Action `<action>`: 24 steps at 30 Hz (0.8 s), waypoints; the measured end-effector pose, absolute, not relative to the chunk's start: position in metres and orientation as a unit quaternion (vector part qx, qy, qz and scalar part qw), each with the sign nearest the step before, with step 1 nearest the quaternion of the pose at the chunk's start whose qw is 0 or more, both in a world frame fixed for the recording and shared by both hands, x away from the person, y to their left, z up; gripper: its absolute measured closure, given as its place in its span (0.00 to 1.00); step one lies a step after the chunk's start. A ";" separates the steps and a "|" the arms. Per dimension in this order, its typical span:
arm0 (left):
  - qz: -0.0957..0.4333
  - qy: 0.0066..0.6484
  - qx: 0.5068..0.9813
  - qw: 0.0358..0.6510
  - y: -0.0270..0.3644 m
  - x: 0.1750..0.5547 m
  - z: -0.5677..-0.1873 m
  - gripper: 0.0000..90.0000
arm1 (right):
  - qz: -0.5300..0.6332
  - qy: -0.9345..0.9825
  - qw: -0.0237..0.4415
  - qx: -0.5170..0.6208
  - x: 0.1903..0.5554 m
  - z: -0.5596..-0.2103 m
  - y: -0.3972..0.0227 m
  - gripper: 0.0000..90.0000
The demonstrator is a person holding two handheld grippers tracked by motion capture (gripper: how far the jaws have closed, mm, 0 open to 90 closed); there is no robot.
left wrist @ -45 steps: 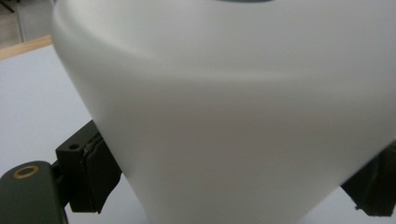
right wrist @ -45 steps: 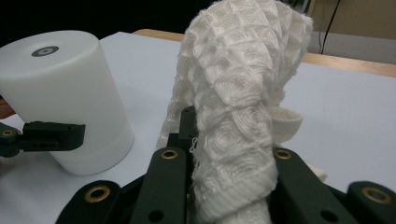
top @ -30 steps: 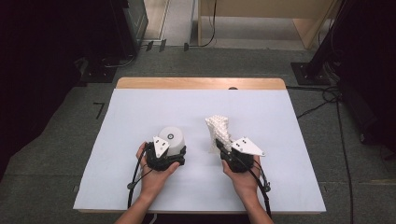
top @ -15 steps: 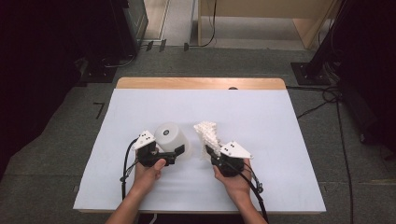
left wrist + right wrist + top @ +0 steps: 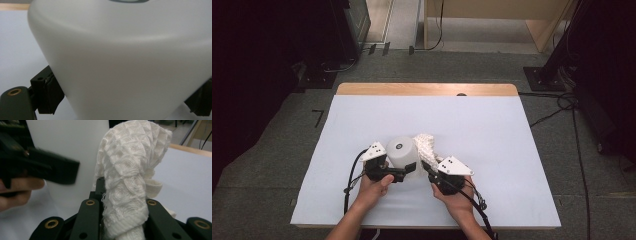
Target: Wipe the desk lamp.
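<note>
High view: the desk [image 5: 512,145], covered by a pale blue-white sheet with a strip of bare wood along its far edge, carries everything in a tight cluster close to its near edge, a little left of the middle. The largest thing there is a white cup [image 5: 402,152], standing upside down with its flat base on top and a small dark ring at the centre of that base. Just beside it on the right, touching its wall, rises a white knitted cloth [image 5: 428,146], bunched into a tall, narrow fold with a raised diamond pattern.

The left gripper [image 5: 404,171] comes in from the near side, held in the person's left hand [image 5: 373,187], and grips the cup low on its wall. In the left gripper view the cup's smooth white side [image 5: 125,65] sits between the two black jaws, whose pads press against it at the lower left and lower right, so this gripper is closed around the cup.

The right gripper [image 5: 428,170], in the person's right hand [image 5: 457,197], points toward the cup from the near right. In the right gripper view its jaws are drawn close together, pinching the lower end of the cloth [image 5: 130,182], which stands up from between them and leans beside the cup's wall [image 5: 72,150]. The left gripper [image 5: 58,171] crosses that view as a blurred dark bar.
</note>
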State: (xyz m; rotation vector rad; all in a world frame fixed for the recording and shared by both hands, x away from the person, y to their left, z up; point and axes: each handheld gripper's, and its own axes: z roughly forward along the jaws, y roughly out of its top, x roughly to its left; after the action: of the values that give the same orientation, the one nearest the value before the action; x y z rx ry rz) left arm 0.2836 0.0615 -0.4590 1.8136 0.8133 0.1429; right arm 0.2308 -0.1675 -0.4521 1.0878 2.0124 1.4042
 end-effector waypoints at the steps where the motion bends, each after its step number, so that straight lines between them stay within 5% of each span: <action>1: 0.062 0.340 0.769 0.537 0.059 0.283 -0.460 0.10 | 0.511 0.729 0.230 0.392 0.230 -0.450 -0.168 0.85; 18: 0.081 0.329 0.774 0.534 0.061 0.282 -0.451 0.10 | 0.509 0.732 0.234 0.388 0.230 -0.448 -0.169 0.85; 24: 0.153 0.334 0.775 0.515 0.062 0.279 -0.448 0.09 | 0.483 0.748 0.199 0.409 0.242 -0.473 -0.168 0.85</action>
State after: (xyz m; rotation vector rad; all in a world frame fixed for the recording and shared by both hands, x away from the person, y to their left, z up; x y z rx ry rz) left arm 0.2788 0.0619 -0.4479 1.8619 0.8024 0.3672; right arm 0.2418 -0.1681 -0.4726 1.1450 2.0935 1.3500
